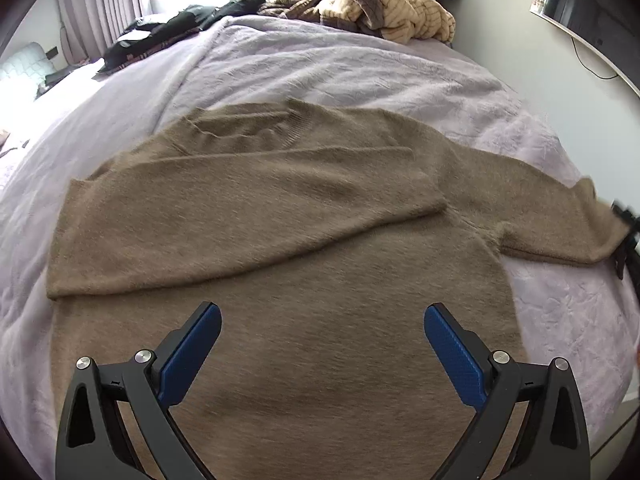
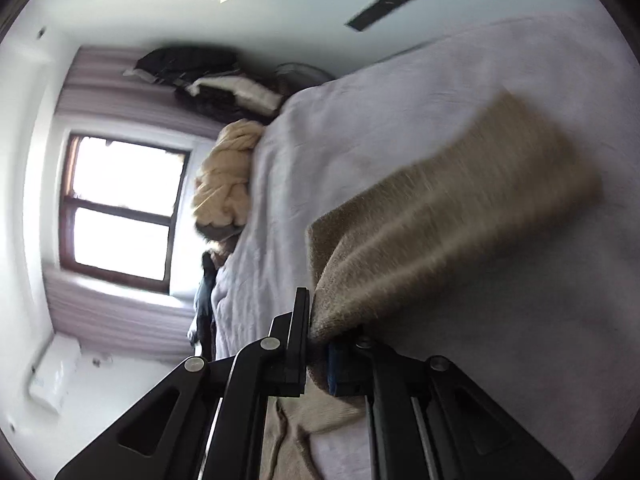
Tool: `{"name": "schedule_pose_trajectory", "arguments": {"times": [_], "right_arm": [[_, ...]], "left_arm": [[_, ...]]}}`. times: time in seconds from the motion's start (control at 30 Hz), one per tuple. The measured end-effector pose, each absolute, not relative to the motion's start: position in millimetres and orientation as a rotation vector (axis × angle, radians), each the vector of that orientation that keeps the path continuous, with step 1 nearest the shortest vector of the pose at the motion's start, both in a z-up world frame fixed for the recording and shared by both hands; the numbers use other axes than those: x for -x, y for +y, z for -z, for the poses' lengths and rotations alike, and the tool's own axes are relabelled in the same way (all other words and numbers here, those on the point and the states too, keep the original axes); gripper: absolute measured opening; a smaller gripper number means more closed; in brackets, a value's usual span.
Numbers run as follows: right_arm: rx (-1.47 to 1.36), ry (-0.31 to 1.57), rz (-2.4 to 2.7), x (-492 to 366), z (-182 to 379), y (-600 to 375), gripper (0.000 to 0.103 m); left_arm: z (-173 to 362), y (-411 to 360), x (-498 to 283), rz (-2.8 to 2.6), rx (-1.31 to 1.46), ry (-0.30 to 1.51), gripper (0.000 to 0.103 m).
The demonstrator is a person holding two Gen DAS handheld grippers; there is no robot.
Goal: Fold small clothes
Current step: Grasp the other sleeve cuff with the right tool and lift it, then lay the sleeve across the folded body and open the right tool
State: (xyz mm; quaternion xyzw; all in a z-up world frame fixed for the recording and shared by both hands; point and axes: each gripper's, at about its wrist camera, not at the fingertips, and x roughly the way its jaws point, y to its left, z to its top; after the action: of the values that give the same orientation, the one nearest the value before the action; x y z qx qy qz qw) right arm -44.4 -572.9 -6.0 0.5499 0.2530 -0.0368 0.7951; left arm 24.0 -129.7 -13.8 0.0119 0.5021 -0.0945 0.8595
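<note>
The bed (image 1: 360, 68) fills most of both views and is covered by a pale lilac fleece blanket (image 1: 304, 64). At its far end lie a heap of cream and brown knitwear (image 1: 372, 4) and a row of dark garments (image 1: 176, 28). Curtains (image 1: 96, 4) and a window (image 2: 124, 204) stand behind the bed.

The brown sweater (image 1: 280, 248) lies flat on the blanket, neckline toward the far end. One sleeve is folded across the chest, its cuff ending near the middle of the body. The other sleeve (image 2: 460, 216) extends outward to the right edge of the left wrist view.

Left gripper (image 1: 322, 344): held above the lower body of the sweater, pointing steeply down. Its jaws stand wide apart. The blue pads (image 1: 188, 356) are clear of the fabric, and the sweater panel shows between them. No contact with the cloth is visible.

Right gripper (image 2: 318, 340): jaws closed tight on the cuff end of the extended sleeve. The knit bunches where it enters the jaws, and the sleeve runs away from the fingertips, up and to the right in the right wrist view, lifted off the blanket near the grip. This view is rolled sideways and blurred. In the left wrist view, only a dark part of this gripper shows at the right edge, at the sleeve end.
</note>
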Motion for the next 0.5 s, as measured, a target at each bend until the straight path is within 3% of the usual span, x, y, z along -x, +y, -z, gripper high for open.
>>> {"name": "schedule_pose_trajectory", "arguments": {"times": [0.3,0.5], "right_arm": [[-0.792,0.645,-0.221,-45.8,-63.8,-414.7,0.008],[-0.562,0.812,-0.409,-86.5,-39.9,-267.6,0.008]], "left_arm": [[11.5,-55.9,-39.5,0.094,0.030,1.011,0.102],[19.3,6.8,-45.2,0.005,0.101,1.009,0.102]]}}
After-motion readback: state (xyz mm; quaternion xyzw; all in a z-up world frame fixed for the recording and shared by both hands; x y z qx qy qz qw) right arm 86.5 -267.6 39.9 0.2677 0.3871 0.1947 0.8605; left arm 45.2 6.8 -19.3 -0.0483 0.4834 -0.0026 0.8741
